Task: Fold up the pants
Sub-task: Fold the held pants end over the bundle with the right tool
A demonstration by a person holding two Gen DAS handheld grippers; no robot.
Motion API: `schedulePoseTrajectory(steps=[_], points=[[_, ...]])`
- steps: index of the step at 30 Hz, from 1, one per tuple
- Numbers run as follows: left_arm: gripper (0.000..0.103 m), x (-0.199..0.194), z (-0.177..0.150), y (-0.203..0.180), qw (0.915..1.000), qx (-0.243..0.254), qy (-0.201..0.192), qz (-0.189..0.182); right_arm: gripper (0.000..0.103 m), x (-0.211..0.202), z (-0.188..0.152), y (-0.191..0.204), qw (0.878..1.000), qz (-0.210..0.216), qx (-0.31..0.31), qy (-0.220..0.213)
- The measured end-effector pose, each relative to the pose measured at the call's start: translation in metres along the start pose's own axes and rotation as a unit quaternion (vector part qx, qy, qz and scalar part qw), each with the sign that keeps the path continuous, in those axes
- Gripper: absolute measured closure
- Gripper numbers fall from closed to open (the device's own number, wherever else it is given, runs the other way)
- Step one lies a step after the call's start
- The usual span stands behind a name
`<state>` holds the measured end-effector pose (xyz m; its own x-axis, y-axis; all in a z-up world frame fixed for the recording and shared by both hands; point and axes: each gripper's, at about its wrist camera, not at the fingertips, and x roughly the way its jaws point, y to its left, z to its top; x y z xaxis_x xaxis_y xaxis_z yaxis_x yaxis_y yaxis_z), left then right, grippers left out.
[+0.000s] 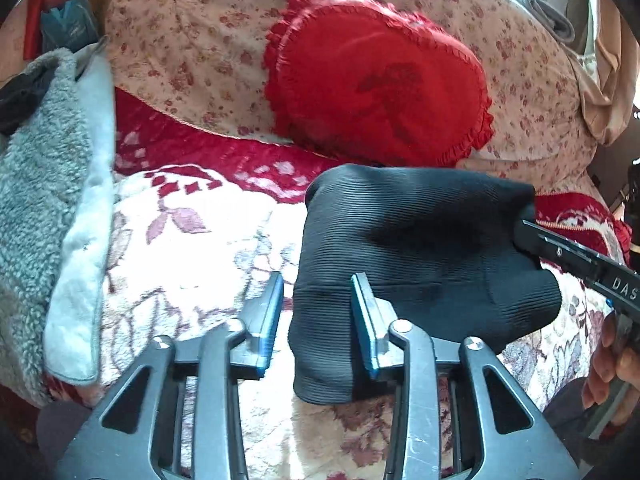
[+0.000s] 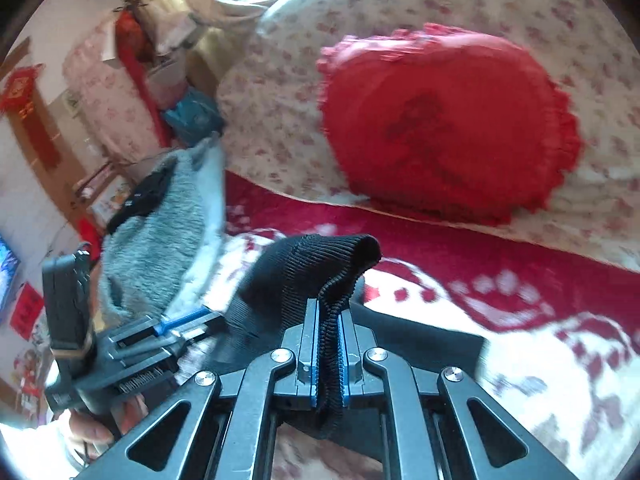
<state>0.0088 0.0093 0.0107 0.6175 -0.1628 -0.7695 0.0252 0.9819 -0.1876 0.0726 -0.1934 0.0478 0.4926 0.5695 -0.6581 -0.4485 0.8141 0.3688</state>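
The black ribbed pants (image 1: 420, 256) lie bunched on the red-and-white floral blanket (image 1: 192, 248). My left gripper (image 1: 318, 312) is open; its left finger is over the blanket and its right finger rests on the pants' left edge. My right gripper (image 2: 329, 344) is shut on a fold of the pants (image 2: 316, 276) and lifts it a little off the blanket. In the left wrist view the right gripper (image 1: 528, 232) holds the pants' right side. The left gripper (image 2: 160, 344) shows at the left of the right wrist view.
A red heart-shaped cushion (image 1: 376, 76) leans on a floral pillow (image 1: 192, 44) behind the pants. A grey fleece garment (image 1: 44, 184) lies at the left. Furniture and red decorations (image 2: 24, 88) stand far left in the right wrist view.
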Motion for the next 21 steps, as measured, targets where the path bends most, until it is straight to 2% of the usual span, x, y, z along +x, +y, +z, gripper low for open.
schedulePoseTrajectory(steps=[2,5,8,10,13,15,17,19,21], points=[[0.064,0.013,0.000,-0.012,0.9998,0.015,0.013,-0.006,0.096,0.000,-0.007,-0.017,0.999,-0.031,0.011,0.014],[0.061,0.042,-0.007,-0.029,0.9980,0.046,0.043,0.005,0.096,0.019,-0.017,-0.040,0.995,-0.081,0.018,0.052],[0.055,0.051,-0.011,-0.041,0.9963,0.072,0.037,0.028,0.095,0.041,-0.024,-0.057,0.991,-0.105,0.030,0.074],[0.055,0.047,-0.009,-0.040,0.9964,0.071,0.041,0.024,0.093,0.039,-0.020,-0.062,0.990,-0.117,0.043,0.072],[0.056,0.038,0.003,-0.031,0.9975,0.059,0.034,0.018,0.090,0.014,-0.008,-0.052,0.989,-0.139,0.029,0.031],[0.056,0.037,0.011,-0.028,0.9977,0.058,0.026,0.023,0.090,0.004,-0.001,-0.044,0.991,-0.134,0.024,0.013],[0.056,0.042,0.020,-0.028,0.9978,0.054,0.029,0.023,0.090,0.000,0.006,-0.033,0.994,-0.106,0.015,0.002],[0.056,0.051,0.026,-0.031,0.9975,0.057,0.039,0.018,0.090,0.013,0.008,-0.024,0.996,-0.087,0.001,0.018],[0.056,0.065,0.029,-0.035,0.9961,0.066,0.056,0.020,0.090,0.030,0.005,-0.020,0.996,-0.088,-0.006,0.033]])
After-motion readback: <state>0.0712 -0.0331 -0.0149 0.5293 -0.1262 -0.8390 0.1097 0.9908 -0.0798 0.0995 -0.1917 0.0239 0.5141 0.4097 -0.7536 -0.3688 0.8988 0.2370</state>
